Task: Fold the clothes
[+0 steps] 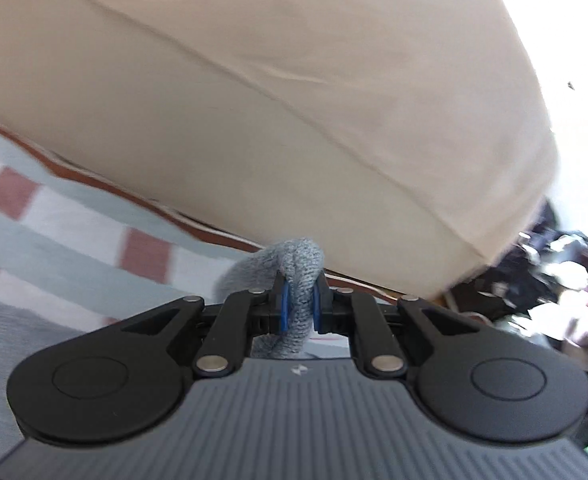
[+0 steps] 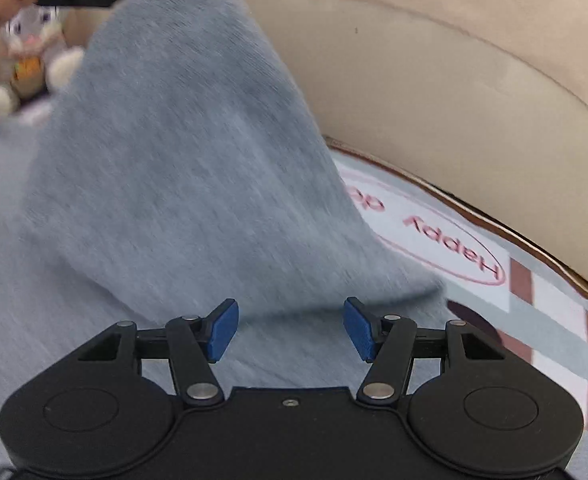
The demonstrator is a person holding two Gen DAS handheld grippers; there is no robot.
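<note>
Grey knit garment (image 2: 182, 168) hanging lengthwise from left gripper (image 1: 299, 304) (jaws clamped), right gripper (image 2: 290, 330) jaws wide, empty

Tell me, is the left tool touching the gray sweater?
Touching. The left wrist view shows the left tool pinching a bunch of the gray sweater between its blue pads.

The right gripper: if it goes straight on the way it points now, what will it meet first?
Most likely the grey knit garment. The right gripper is open, nothing between its pads, and the cloth fills the view just ahead; how near is unclear.
</note>
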